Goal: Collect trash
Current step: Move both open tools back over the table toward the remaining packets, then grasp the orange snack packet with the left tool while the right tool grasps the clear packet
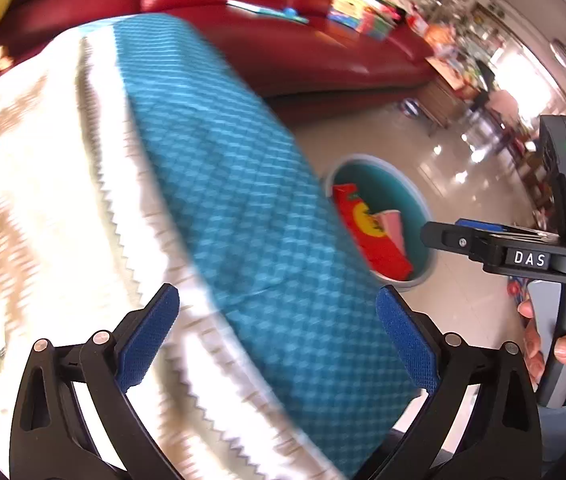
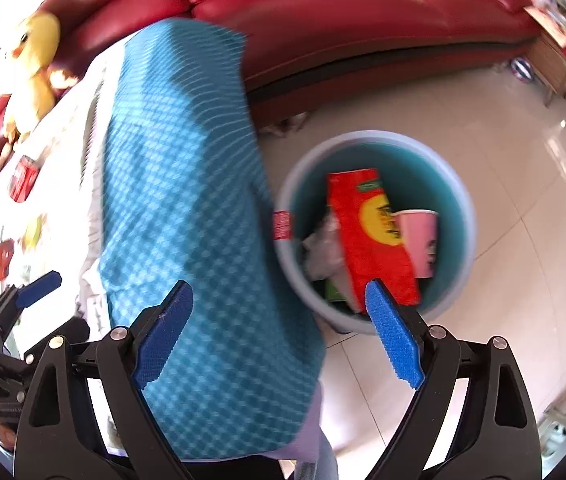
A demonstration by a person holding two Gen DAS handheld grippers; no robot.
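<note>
Both grippers stand with their jaws spread wide and nothing between the pads. The left gripper hangs over the edge of a table draped in a blue checked cloth, with a white zigzag-edged cloth beneath it to the left of the fingers. The right gripper has its left blue pad in front of the same blue cloth and its right pad in front of the near rim of one round bin, which stands on the tiled floor ahead and to the right of the fingers.

Inside the bin lie one red carton with a yellow disc on it, one pink paper cup just beside the carton on its right, and some crumpled pale paper to the carton's left; a green scrap shows beneath, too blurred to name.

On the tabletop, far left of the right gripper's fingers, stands one red can. One yellow plush duck sits on the red sofa beyond.
</note>
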